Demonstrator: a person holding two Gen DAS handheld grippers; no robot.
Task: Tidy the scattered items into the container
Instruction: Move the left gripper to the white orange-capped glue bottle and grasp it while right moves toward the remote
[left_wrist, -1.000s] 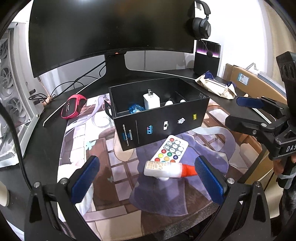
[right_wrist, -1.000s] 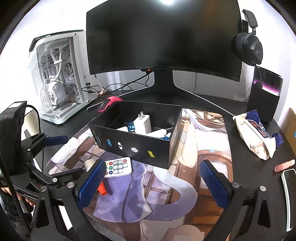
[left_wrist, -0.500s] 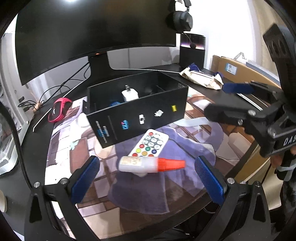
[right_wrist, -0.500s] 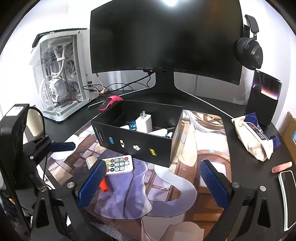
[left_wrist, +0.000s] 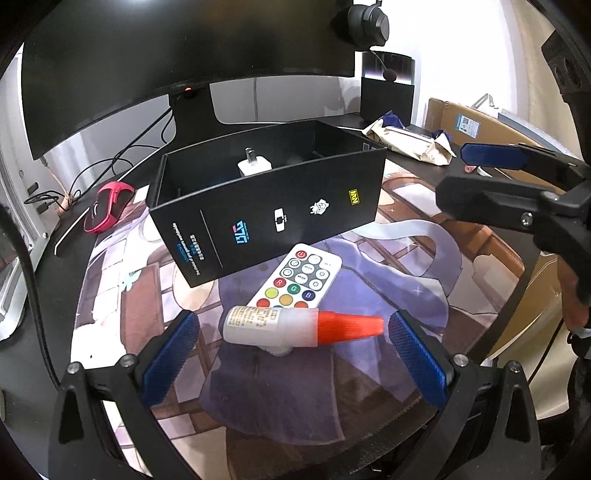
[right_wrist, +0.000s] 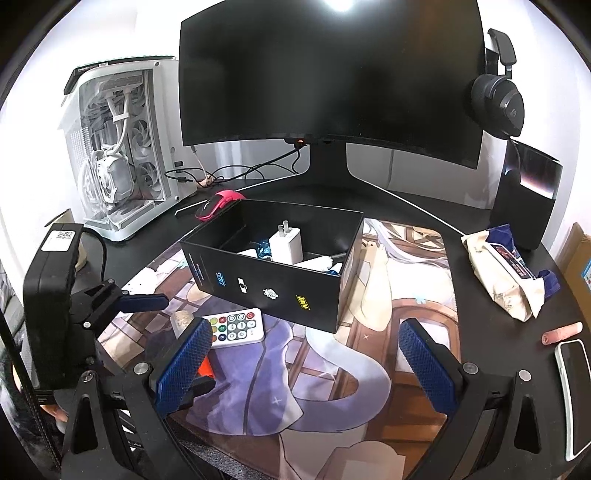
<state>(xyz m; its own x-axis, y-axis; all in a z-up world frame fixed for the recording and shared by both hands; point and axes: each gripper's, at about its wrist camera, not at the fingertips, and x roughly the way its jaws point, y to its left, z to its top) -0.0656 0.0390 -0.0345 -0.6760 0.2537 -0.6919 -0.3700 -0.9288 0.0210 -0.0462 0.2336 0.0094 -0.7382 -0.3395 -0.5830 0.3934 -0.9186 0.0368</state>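
Bright overhead light, glare spot up top, sharp centre, fisheye-bent dark edges

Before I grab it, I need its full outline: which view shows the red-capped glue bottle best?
The left wrist view: the glue bottle lies whole between the open left gripper. The right wrist view shows only its base and some red cap beside that view's own finger.

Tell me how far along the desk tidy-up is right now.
Partly done. The black box already holds a white charger and a few other small items. Nothing is gripped: the left gripper is open around the glue bottle, and the right gripper is open over the mat. The glue bottle and the remote are still outside the box.
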